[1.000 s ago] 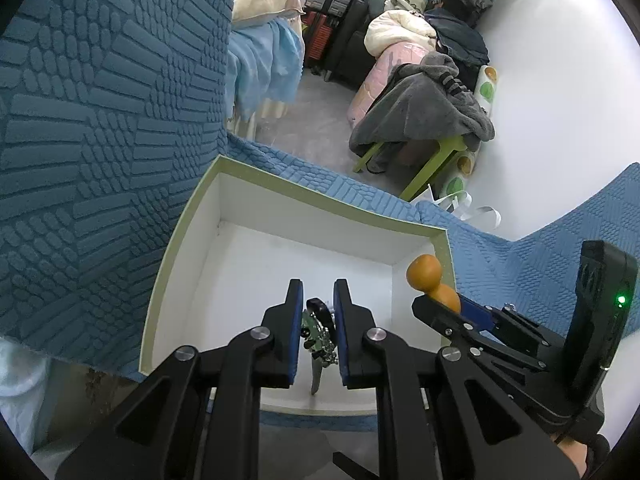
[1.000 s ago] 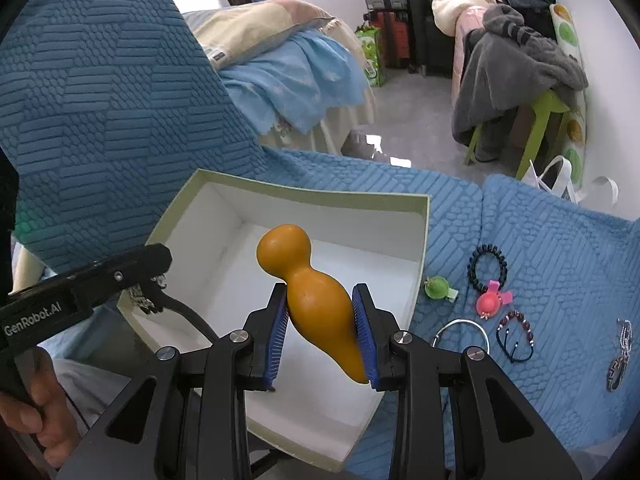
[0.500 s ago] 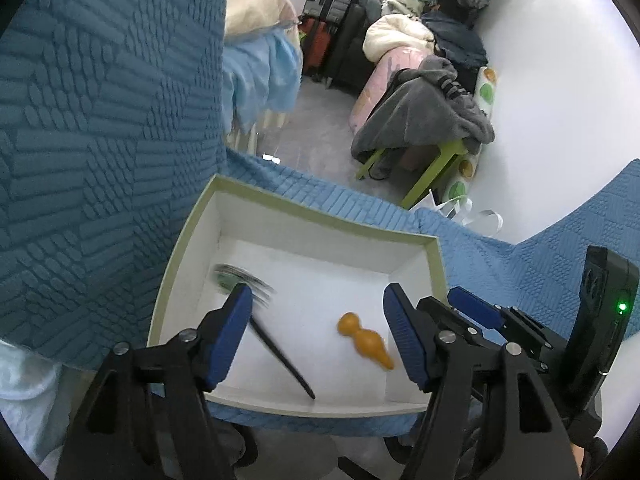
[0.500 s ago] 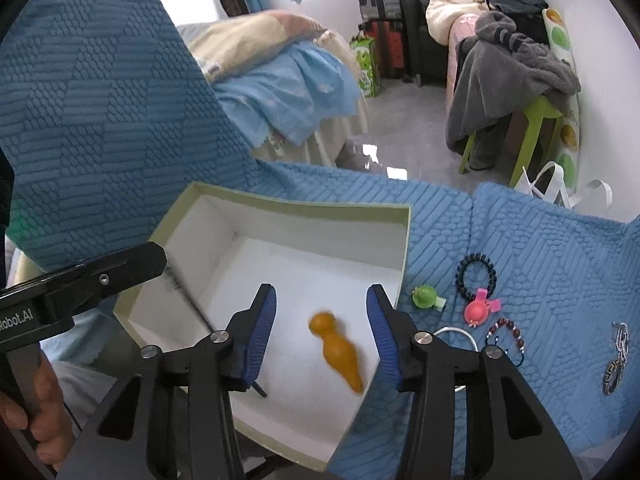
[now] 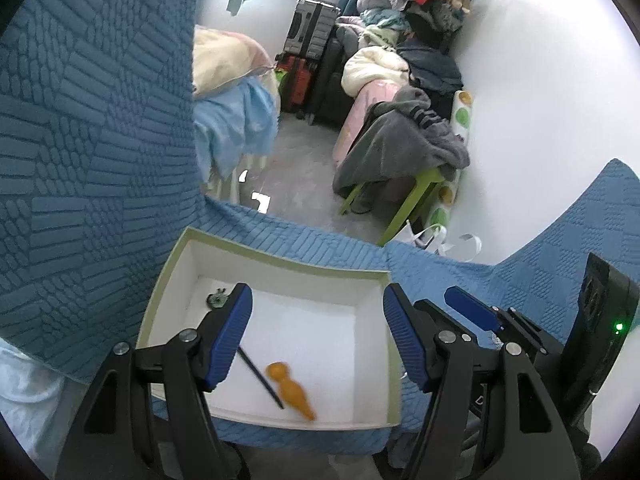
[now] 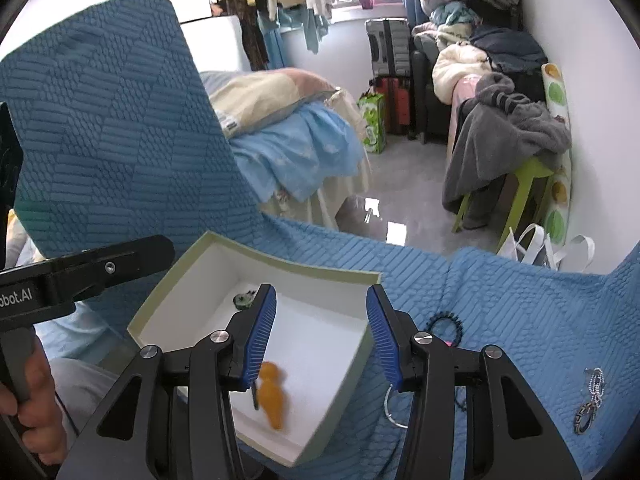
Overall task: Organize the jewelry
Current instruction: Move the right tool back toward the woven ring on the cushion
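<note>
A white box with a pale green rim (image 5: 276, 258) (image 6: 292, 268) rests on the blue quilted cover. On its floor lie an orange gourd-shaped piece (image 5: 291, 390) (image 6: 272, 394) and a dark hairpin (image 5: 260, 378) with a green ornament (image 5: 217, 299) (image 6: 243, 300) at its far end. My left gripper (image 5: 318, 336) hangs open above the box with nothing between its fingers. My right gripper (image 6: 321, 334) is open too, above the box's right half and holding nothing.
On the cover right of the box lie a black bead bracelet (image 6: 444, 326), a silver bangle (image 6: 390, 410), a pink piece partly hidden by my finger, and a metal chain pendant (image 6: 588, 402). A person's hand (image 6: 28, 412) holds the left tool. Beyond are a bed and clothes.
Both grippers opened and let go: the hairpin and the orange gourd dropped into the box. Both grippers then rose away from the box.
</note>
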